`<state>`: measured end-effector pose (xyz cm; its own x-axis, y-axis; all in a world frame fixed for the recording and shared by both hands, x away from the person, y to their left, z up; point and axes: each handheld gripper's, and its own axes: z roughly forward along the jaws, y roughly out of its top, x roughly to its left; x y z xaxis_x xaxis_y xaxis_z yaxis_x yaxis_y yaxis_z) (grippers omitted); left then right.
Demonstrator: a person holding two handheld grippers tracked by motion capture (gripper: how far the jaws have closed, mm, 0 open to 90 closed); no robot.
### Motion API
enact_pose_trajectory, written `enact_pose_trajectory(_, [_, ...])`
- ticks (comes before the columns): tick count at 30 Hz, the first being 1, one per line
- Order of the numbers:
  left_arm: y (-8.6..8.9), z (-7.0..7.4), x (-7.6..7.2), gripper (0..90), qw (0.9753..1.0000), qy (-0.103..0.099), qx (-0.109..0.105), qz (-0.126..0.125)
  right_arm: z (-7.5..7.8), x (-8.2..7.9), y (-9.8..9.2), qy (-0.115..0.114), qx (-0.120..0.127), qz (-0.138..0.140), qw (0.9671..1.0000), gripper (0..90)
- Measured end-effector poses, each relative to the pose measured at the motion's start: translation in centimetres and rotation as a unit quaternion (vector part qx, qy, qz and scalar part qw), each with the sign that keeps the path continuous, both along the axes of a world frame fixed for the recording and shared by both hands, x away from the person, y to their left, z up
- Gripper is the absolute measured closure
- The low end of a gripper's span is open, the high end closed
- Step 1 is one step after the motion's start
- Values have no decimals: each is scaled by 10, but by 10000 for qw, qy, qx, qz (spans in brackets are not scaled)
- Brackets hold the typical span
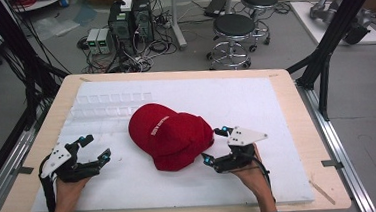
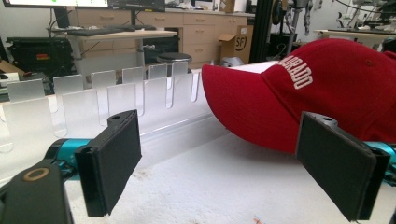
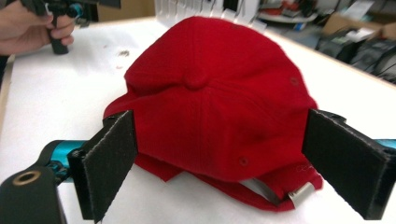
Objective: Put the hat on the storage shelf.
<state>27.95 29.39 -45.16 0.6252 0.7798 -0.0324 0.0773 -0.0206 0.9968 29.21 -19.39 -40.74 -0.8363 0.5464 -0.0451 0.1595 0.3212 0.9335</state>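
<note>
Red cap (image 1: 170,135) at table (image 1: 285,91) centre, brim toward ten o'clock. Right gripper (image 1: 215,145) at four o'clock, jaws spread wide to straddle its back. Left gripper (image 1: 94,146) at nine o'clock, open, empty, waiting clear.

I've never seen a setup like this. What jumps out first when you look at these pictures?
The red cap in the middle of the white table catches the eye at once. An open claw stands on either side of it: the left claw a little way off, the right claw close at the cap's back edge. Behind the cap, a row of clear plastic dividers stands on the table.
</note>
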Motion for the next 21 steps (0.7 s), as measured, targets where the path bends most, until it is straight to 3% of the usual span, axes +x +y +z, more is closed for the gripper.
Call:
enact_pose_trajectory(2, [0,0,0,146,10000,-8,17,-6,2,2,2,77,-77,45,9999,97])
enact_pose_trajectory(3, [0,0,0,147,10000,-5,17,-7,7,8,7,163,-278,167,9993,97])
enact_pose_trajectory(5, [0,0,0,147,10000,10,2,-7,9,13,11,211,-420,222,9986,97])
enact_pose_trajectory(8, [0,0,0,147,10000,3,13,-4,8,17,15,389,-484,273,9977,97])
enact_pose_trajectory(13, [0,0,0,146,10000,-11,35,-15,3,21,26,483,-732,292,9957,110])
enact_pose_trajectory(14, [0,0,0,147,10000,2,16,0,2,21,28,517,-805,304,9950,187])
enact_pose_trajectory(16, [0,0,0,146,10000,3,7,11,0,23,30,528,-909,197,9943,205])
enact_pose_trajectory(21, [-1,0,0,147,10000,3,12,3,-5,27,34,719,-963,21,9928,356])
